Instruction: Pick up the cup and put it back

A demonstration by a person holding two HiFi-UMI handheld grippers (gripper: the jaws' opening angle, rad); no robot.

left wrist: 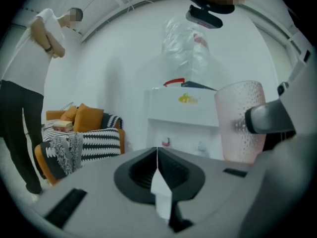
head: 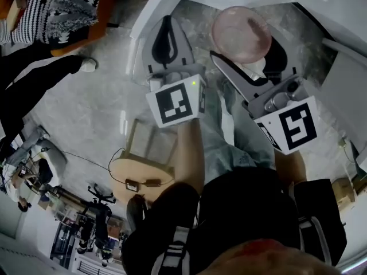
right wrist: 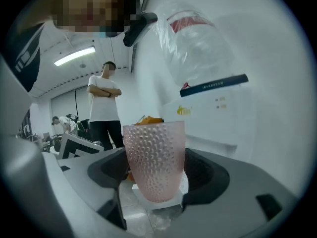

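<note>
Now my right gripper (head: pixel 248 55) clamps the pink dimpled cup (right wrist: pixel 154 157) upright between its jaws, while my left gripper (left wrist: pixel 157 172) hangs beside it, jaws pressed together, empty.

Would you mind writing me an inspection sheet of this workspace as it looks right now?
Surface: pale mottled floor; what lies under the cup cannot be told.
Job's things: the cup is pink, dimpled and upright.
Clutter: round wooden stool with a small device on it.
Grippers: right gripper shut on the cup; left gripper shut, nothing between its jaws.
Cables: thin black cable over the floor toward the stool.
Surroundings: white water dispenser with a bottle on top, orange sofa with a striped blanket, a bystander in a white shirt.
</note>
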